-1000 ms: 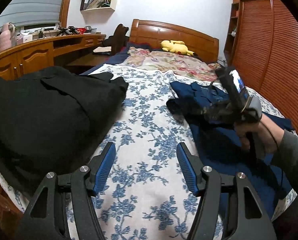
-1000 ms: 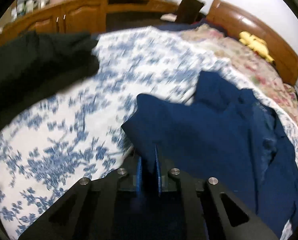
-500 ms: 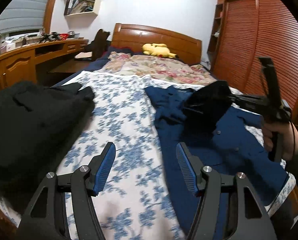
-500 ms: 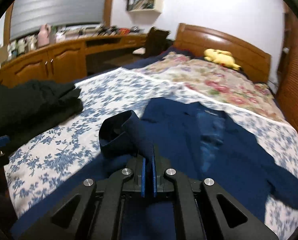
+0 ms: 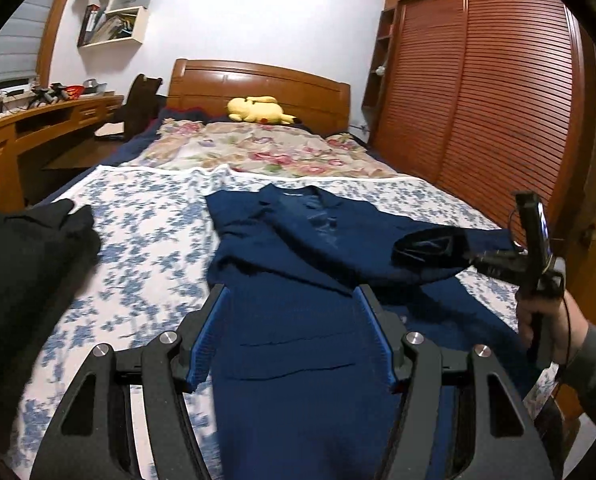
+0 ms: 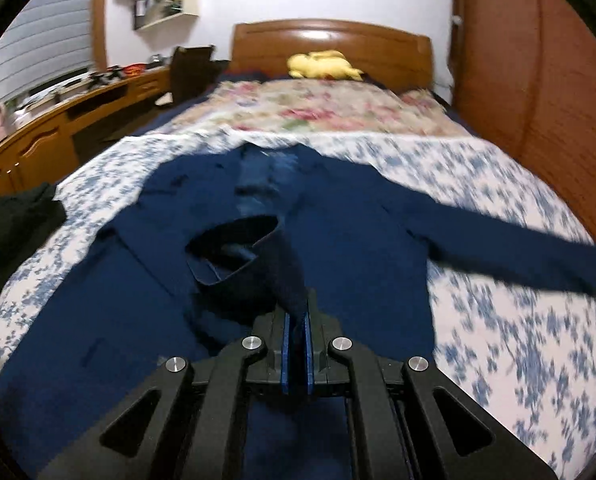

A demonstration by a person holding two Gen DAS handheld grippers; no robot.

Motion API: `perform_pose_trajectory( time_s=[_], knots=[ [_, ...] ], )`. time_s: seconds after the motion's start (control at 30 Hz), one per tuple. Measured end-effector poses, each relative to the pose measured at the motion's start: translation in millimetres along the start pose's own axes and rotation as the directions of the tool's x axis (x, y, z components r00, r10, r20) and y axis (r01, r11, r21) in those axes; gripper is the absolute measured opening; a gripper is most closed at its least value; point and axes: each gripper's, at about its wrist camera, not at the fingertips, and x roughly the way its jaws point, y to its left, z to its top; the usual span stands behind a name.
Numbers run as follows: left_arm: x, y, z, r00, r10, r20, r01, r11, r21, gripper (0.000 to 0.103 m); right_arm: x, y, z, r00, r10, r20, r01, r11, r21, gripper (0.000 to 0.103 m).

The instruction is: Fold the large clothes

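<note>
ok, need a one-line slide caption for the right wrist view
Right gripper shut on a sleeve cuff, lifting it over the navy jacket spread on the floral bedspread.

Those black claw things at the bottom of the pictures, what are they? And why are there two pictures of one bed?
They are grabbers a person holds, one in each hand, each carrying a camera that looks along its two fingers. That gives two pictures. The left gripper is open and holds nothing. The right gripper is pinched shut on a sleeve of the navy jacket, which lies spread on the flowery bedspread. A black garment sits at the bed's left edge, and a yellow plush toy by the headboard.
</note>
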Motion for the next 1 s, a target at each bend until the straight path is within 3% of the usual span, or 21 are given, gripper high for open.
perform_pose_trajectory(
  time_s=[0.13, 0.27, 0.3, 0.4, 0.53, 0.77, 1.0],
  knots=[
    [14, -16, 3, 1.0, -0.028, -0.011, 0.028, 1.0, 0.005, 0.064, -1, -11, -17, 0.999, 0.016, -0.04, -0.015, 1.0, 0.025, 0.005],
    [30, -31, 4, 0.998, -0.052, -0.026, 0.053, 0.999, 0.009, 0.064, 4, -16, -15, 0.998, 0.001, -0.065, -0.002, 1.0, -0.015, 0.012],
    [34, -33, 4, 0.998, -0.058, -0.029, 0.058, 0.998, 0.007, 0.064, -4, -13, 0, 0.998, -0.004, -0.07, 0.003, 1.0, -0.026, 0.015],
    [44, -41, 5, 0.997, -0.074, -0.038, 0.074, 0.997, 0.002, 0.064, -12, -10, -4, 0.998, -0.016, -0.067, 0.012, 0.998, -0.061, 0.041],
    [57, -45, 4, 0.996, -0.069, -0.049, 0.069, 0.998, 0.0, 0.064, -23, -5, -7, 0.998, -0.025, -0.052, 0.019, 0.994, -0.109, 0.055],
    [69, -46, 1, 0.996, -0.053, -0.075, 0.054, 0.999, 0.005, 0.064, -19, 13, -4, 0.998, 0.05, -0.029, -0.055, 0.984, -0.17, 0.063],
    [74, -46, -1, 0.995, -0.038, -0.088, 0.039, 0.999, 0.01, 0.064, 7, 34, 4, 0.991, 0.108, -0.076, -0.122, 0.97, -0.212, 0.065]
  ],
)
